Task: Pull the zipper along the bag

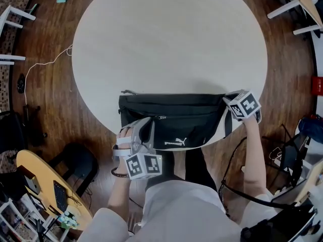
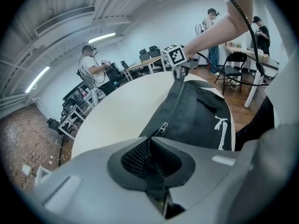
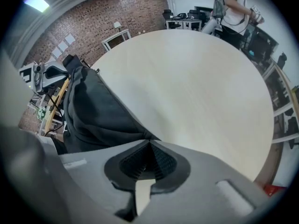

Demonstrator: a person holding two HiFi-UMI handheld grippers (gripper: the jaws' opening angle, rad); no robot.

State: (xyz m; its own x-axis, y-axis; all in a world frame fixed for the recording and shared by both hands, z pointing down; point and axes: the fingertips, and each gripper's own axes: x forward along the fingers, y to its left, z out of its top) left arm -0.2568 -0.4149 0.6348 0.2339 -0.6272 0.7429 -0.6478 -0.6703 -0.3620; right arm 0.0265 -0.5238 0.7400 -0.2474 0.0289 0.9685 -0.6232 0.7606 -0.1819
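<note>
A black waist bag (image 1: 186, 120) with a white logo lies along the near edge of the round table (image 1: 166, 39). My left gripper (image 1: 150, 122) is at the bag's left part, shut on the zipper pull (image 2: 152, 139). The metal slider (image 2: 163, 126) sits just beyond the jaws, and the zipper track (image 2: 176, 97) runs on toward the far end. At the bag's right end, my right gripper (image 1: 233, 105) is shut on the bag's end (image 3: 133, 129). In the left gripper view its marker cube (image 2: 174, 55) shows at the far end of the bag (image 2: 201, 115).
The bag's lower edge hangs slightly over the table rim above the person's lap (image 1: 176, 205). A yellow desk (image 1: 45, 185) stands at the lower left, and a white cable (image 1: 45, 64) lies on the wooden floor. People and chairs stand in the room behind the table.
</note>
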